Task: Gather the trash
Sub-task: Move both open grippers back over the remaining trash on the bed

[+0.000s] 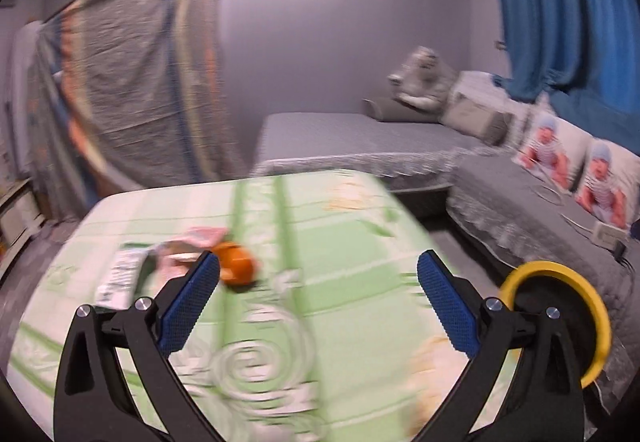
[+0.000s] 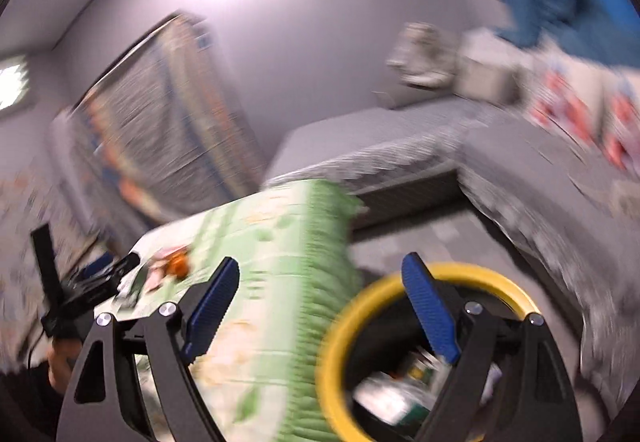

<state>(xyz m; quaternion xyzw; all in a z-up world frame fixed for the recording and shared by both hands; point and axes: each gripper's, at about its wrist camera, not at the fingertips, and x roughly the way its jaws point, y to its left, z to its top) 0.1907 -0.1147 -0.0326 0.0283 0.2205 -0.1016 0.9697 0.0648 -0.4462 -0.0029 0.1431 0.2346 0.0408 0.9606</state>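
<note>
Trash lies at the far left of a table with a green-and-white cloth (image 1: 320, 242): an orange piece (image 1: 238, 268), a pink-and-white wrapper (image 1: 192, 246) and a green-and-white packet (image 1: 120, 274). My left gripper (image 1: 318, 284) is open and empty above the table, its left finger just in front of the orange piece. My right gripper (image 2: 320, 290) is open and empty, over the yellow-rimmed black bin (image 2: 400, 346), which holds blurred trash. The bin also shows in the left wrist view (image 1: 560, 322). The orange piece (image 2: 178, 264) and the left gripper (image 2: 80, 294) appear in the right wrist view.
Grey sofas (image 1: 360, 138) run along the back and right, with cushions (image 1: 472, 118), printed pillows (image 1: 560, 158) and a small device with cables (image 1: 608, 236). A covered rack (image 1: 132, 90) stands at the back left. Blue curtains (image 1: 560, 2) hang on the right. Both views are motion-blurred.
</note>
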